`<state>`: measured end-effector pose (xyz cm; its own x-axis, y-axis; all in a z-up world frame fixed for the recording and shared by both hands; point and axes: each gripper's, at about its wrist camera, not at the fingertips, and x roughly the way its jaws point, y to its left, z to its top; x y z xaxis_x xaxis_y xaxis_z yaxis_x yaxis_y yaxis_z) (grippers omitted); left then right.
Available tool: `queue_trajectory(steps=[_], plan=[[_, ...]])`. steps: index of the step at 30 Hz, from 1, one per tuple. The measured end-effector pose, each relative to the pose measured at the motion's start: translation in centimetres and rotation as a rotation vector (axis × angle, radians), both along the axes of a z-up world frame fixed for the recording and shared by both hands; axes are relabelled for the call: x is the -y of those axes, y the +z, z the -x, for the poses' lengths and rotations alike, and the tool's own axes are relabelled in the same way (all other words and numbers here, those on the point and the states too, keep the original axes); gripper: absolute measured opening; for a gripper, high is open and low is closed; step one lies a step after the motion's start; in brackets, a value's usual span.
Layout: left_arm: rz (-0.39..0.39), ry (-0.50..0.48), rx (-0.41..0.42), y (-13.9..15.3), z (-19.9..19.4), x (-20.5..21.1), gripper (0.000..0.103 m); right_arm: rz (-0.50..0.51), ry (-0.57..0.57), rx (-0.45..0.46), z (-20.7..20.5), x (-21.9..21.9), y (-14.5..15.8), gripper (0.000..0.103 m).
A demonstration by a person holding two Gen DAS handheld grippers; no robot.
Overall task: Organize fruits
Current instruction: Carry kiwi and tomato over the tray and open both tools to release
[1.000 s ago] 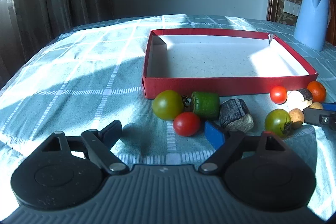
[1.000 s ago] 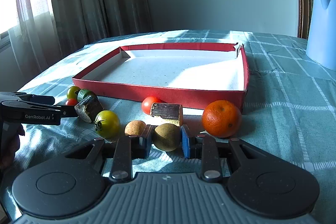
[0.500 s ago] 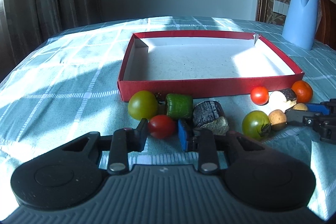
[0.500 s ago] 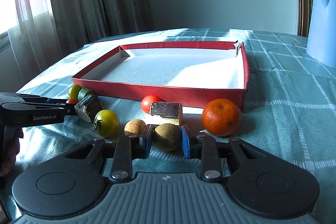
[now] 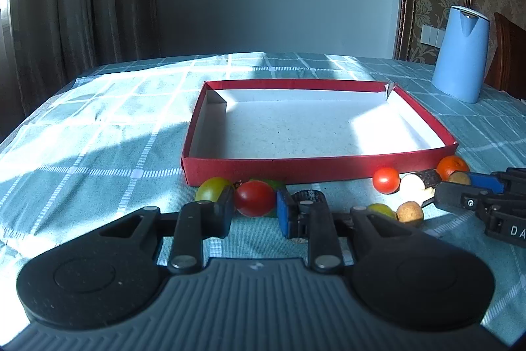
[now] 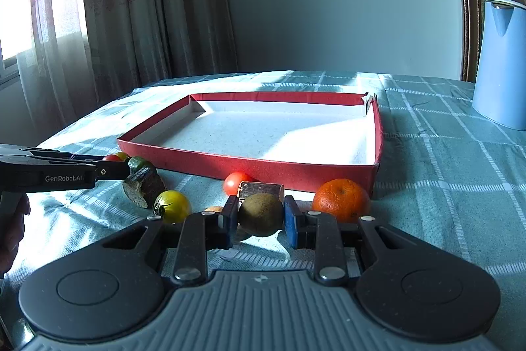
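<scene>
A shallow red box (image 5: 328, 168) (image 6: 263, 165) with a white floor lies on the checked cloth. My left gripper (image 5: 255, 199) is shut on a red tomato (image 5: 254, 198), lifted a little above the cloth. My right gripper (image 6: 261, 214) is shut on a brown round fruit (image 6: 260, 214), also raised. On the cloth near the box front lie a green tomato (image 5: 212, 189), a second red tomato (image 5: 386, 180) (image 6: 235, 181), an orange (image 6: 341, 199) (image 5: 452, 163), a yellow-green tomato (image 6: 172, 205) and a small tan fruit (image 5: 409, 212).
A blue kettle (image 5: 460, 53) (image 6: 501, 63) stands at the back right. A dark cut piece (image 6: 144, 186) and a brown-white block (image 5: 422, 185) lie among the fruit. Curtains hang behind the table on the left.
My left gripper closed on the red tomato and lifted it. My right gripper, shut on the brown fruit throughout, has risen off the cloth.
</scene>
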<state>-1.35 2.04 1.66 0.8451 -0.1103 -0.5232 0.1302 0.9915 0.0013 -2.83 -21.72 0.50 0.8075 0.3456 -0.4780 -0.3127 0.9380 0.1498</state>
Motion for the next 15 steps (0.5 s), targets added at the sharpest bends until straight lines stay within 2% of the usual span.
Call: queue_trajectory(steps=[6,11,15], plan=[[-0.004,-0.023,0.035,1.5,-2.5,1.7,0.025,0.084,-0.025,0.058,-1.3,-0.3,1.6,0.028],[-0.040,0.000,0.034,1.3,-5.8,3.0,0.025,0.154,-0.081,0.086,-5.0,-0.2,2.4,0.028],[-0.049,0.015,0.010,0.8,-8.6,3.3,0.025,0.151,-0.109,0.011,-9.2,0.5,1.8,0.028]])
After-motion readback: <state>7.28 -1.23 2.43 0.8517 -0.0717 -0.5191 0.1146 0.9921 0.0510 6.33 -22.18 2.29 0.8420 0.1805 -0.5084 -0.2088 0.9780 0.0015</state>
